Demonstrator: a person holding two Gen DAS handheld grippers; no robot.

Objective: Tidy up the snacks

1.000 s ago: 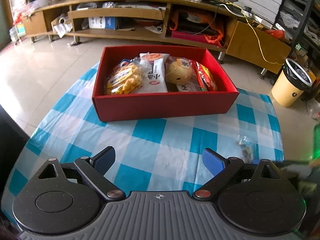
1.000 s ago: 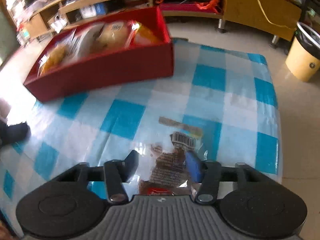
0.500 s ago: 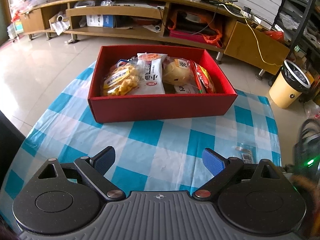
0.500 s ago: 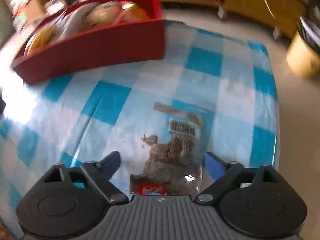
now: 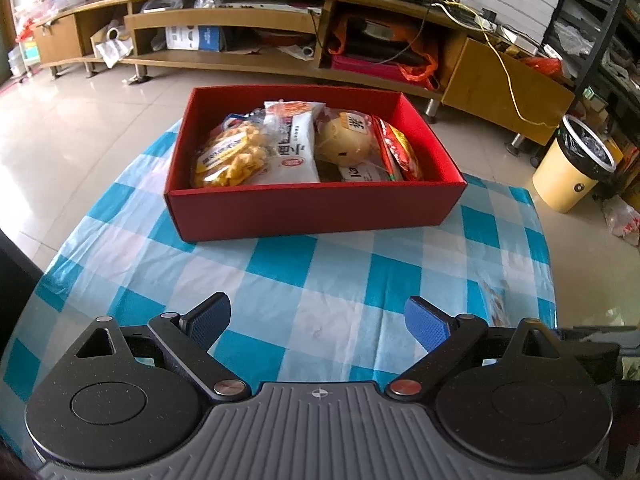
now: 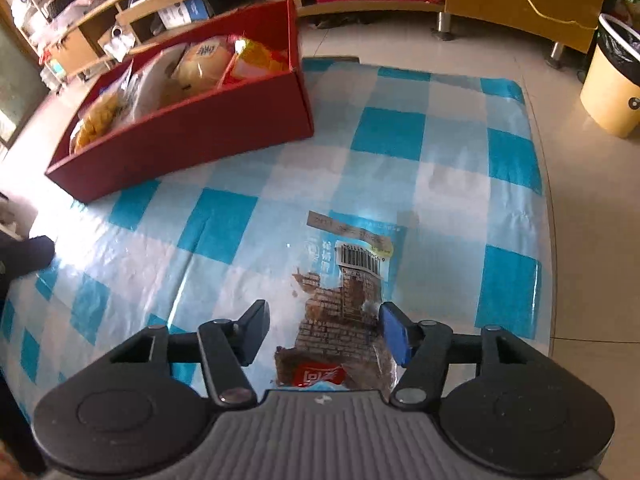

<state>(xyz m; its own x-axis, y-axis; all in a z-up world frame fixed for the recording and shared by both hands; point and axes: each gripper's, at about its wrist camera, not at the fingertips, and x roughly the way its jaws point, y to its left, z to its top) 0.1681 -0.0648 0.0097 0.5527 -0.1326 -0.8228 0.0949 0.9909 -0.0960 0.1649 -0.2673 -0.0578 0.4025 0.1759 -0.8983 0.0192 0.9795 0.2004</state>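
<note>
A red box (image 5: 316, 208) holding several snack packets stands on the blue-and-white checked tablecloth (image 5: 280, 272); it also shows in the right wrist view (image 6: 192, 136). A clear snack packet with brown pieces and a barcode (image 6: 344, 304) lies flat on the cloth near the table's right edge. My right gripper (image 6: 324, 330) is open, low over the packet, one finger on each side of its near end. My left gripper (image 5: 318, 322) is open and empty above the cloth, in front of the box.
A wooden TV stand (image 5: 280, 24) with clutter runs along the back. A yellow waste bin (image 5: 576, 176) stands on the tiled floor to the right. The table's right edge (image 6: 548, 240) lies close to the packet.
My right gripper opened wider, then narrowed somewhat around the packet, and the view has steadied. My left gripper has drawn back and up a little; the box looks farther away.
</note>
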